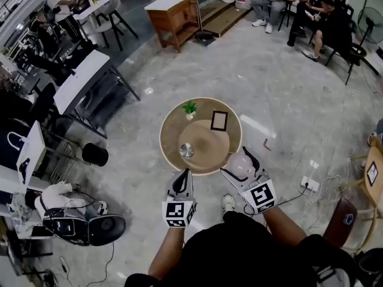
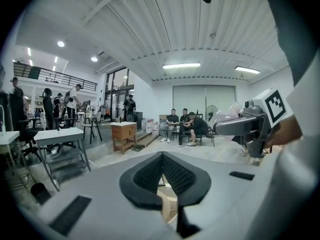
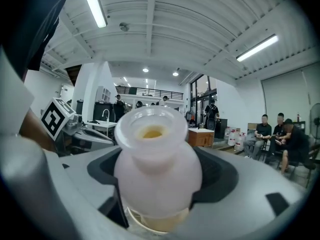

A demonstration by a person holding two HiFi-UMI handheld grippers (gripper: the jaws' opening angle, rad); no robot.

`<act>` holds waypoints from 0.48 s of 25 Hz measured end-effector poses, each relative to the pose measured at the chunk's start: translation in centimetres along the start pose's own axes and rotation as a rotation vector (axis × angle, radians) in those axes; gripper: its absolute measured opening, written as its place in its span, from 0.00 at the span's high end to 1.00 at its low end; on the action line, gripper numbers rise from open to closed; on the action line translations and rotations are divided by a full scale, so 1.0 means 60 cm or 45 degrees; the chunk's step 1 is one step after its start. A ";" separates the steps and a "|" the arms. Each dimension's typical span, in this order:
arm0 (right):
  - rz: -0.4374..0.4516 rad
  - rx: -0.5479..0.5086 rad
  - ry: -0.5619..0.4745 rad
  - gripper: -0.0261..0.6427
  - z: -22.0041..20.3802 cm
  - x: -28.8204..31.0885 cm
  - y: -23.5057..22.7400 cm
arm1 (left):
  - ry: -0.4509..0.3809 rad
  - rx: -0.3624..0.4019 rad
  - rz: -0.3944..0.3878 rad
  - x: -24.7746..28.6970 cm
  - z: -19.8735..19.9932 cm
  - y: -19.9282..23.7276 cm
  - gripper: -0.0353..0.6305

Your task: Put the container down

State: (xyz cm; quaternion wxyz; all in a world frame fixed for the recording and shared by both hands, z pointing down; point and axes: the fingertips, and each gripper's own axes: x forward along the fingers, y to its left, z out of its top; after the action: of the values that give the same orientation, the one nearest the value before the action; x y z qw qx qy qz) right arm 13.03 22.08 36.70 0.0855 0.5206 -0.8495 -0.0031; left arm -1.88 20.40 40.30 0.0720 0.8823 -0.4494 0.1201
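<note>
Gripping a pale pink, vase-shaped container (image 3: 157,154), the right tool (image 1: 235,161) holds it at the near right rim of a round wooden surface (image 1: 172,126) in the head view. The right gripper view shows what the overhead one cannot: both jaws are clamped on the container's rounded body, its wide mouth points away from the camera, and a yellowish tint shows inside. The left gripper view adds a side angle, with the container held up in the air against the room's far wall. The left tool (image 1: 183,176) hangs just short of the surface's near edge, apart from the right one. Its own view shows the dark pads (image 2: 146,175) meeting at their tips with nothing between them. On the surface stand a small green plant (image 1: 190,107) at the far side, a dark picture frame (image 1: 219,121) just right of it, and a metal cup (image 1: 187,150) at the left edge of a lighter round disc (image 1: 208,143); all three are well apart from the container. On the grey floor around are a black bin (image 1: 94,154), white tables (image 1: 81,79), a wooden cabinet (image 1: 175,14), seated people (image 1: 299,5) and a power strip (image 1: 309,184) with cables
</note>
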 end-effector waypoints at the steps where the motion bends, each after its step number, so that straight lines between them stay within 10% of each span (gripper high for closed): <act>1: 0.019 0.000 -0.001 0.35 -0.007 0.007 -0.010 | 0.002 -0.001 0.015 0.012 -0.001 -0.001 0.96; 12: 0.155 -0.016 0.023 0.35 -0.002 0.097 -0.064 | 0.042 -0.030 0.136 0.066 0.022 0.045 0.96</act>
State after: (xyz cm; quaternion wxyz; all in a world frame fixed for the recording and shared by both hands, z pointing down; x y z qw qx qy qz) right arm 13.85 15.21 37.27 0.0963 0.4675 -0.8787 0.0013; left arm -1.63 15.44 40.16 0.0832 0.8540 -0.4961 0.1329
